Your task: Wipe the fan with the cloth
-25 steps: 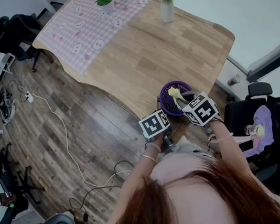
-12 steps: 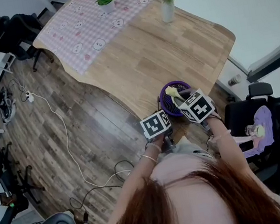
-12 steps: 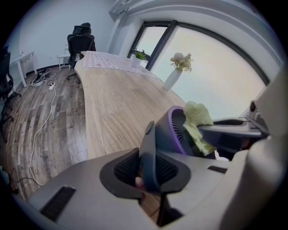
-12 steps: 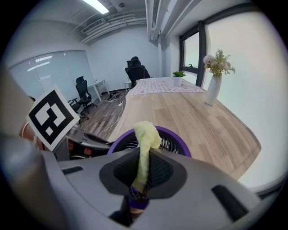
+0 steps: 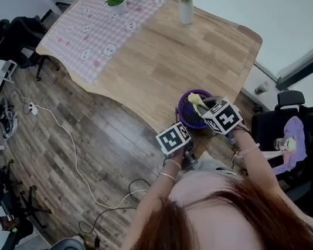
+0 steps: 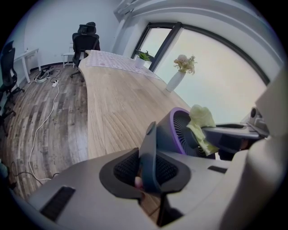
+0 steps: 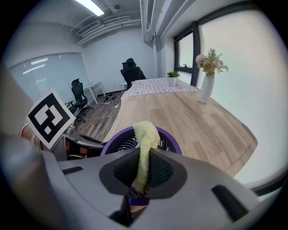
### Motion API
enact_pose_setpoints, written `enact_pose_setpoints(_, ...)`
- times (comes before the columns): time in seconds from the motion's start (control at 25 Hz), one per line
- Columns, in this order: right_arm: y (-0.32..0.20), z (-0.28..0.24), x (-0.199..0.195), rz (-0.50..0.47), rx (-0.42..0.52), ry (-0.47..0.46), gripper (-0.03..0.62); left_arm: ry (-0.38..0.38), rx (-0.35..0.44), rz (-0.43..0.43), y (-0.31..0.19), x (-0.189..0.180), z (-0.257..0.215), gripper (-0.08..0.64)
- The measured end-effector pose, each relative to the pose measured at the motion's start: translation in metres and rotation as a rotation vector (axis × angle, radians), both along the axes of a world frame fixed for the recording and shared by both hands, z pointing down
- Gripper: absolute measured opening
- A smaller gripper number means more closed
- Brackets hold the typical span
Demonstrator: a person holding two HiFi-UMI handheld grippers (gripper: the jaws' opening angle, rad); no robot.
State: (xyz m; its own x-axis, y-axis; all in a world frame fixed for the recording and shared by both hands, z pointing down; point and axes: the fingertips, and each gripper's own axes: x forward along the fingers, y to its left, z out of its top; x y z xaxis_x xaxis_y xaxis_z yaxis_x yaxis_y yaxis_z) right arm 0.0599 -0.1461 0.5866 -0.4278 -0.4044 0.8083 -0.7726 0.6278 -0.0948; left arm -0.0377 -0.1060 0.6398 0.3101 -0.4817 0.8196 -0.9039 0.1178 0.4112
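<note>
Mid-wipe, seemingly: pinched the yellow cloth (image 7: 145, 143) in the right gripper (image 7: 141, 173), against the purple fan (image 5: 194, 111) at lower centre of the head view, at the table (image 5: 191, 50) edge. Clamped the left gripper (image 6: 150, 166) on a thin dark part (image 6: 148, 143), likely the fan's stand. Called next for dragging cloth across the grille (image 6: 182, 132), fan steadied. Showed cloth on grille sidelong only in left gripper view; hid both grips under marker cubes (image 5: 173, 138) overhead.
</note>
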Motion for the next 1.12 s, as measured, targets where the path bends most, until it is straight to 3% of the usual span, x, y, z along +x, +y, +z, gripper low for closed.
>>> enact_pose_setpoints(0.8, 0.019, -0.001, 0.013, 0.113, -0.012, -0.014, 0.043, 0.029, 0.002, -0.028, -0.001, -0.001, 0.000, 0.072)
enact_pose_setpoints(1.12, 0.029, -0.002, 0.009, 0.114, -0.018, -0.015, 0.043, 0.041, -0.010, -0.029, -0.002, -0.001, -0.001, 0.078)
